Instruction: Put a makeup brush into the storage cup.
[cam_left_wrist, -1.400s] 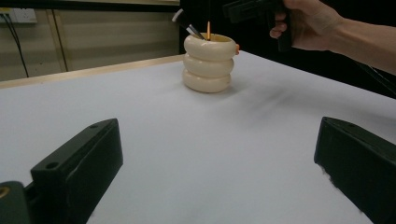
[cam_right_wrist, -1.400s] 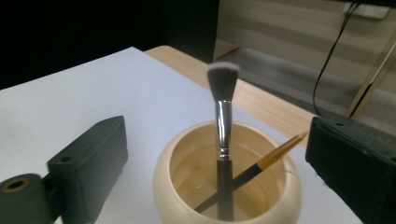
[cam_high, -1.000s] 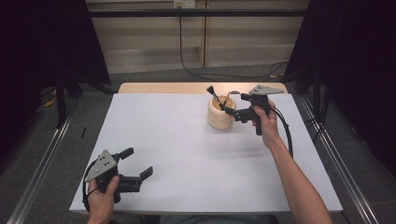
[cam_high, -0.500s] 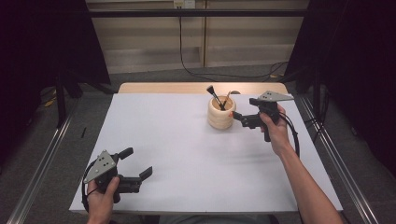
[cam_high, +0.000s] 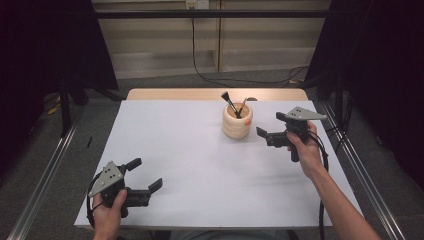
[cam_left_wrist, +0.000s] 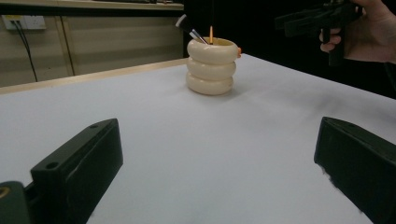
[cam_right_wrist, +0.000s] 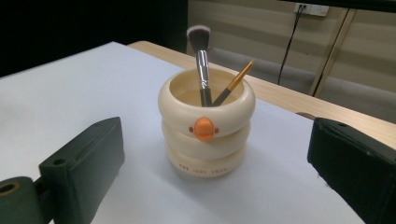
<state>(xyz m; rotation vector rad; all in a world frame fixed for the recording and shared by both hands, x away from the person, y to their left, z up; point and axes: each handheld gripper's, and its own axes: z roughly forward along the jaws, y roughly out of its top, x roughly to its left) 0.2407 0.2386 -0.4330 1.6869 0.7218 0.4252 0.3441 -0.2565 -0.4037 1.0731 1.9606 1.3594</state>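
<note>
A cream ringed holder (cam_high: 237, 121) stands at the back right of the white table, with a black makeup brush (cam_high: 228, 101) and a thin orange-handled brush (cam_high: 242, 106) standing in it. My right gripper (cam_high: 270, 125) hovers open just right of the holder, apart from it, jaws pointing at it. In the right gripper view the holder (cam_right_wrist: 206, 135), with its orange dot, sits ahead of the open jaws. My left gripper (cam_high: 145, 174) rests open near the front left edge with nothing between its jaws. The left gripper view shows the holder (cam_left_wrist: 211, 70) far off and the right gripper (cam_left_wrist: 308, 21) beside it.
The white table sheet (cam_high: 190, 150) ends at a wooden strip (cam_high: 200, 94) along the back. Metal rails (cam_high: 45, 170) run along both sides on the floor. A black cable (cam_high: 200, 50) hangs behind the table.
My right gripper has drawn back from the holder, to the right and slightly nearer the person. The left gripper has stayed in place.
</note>
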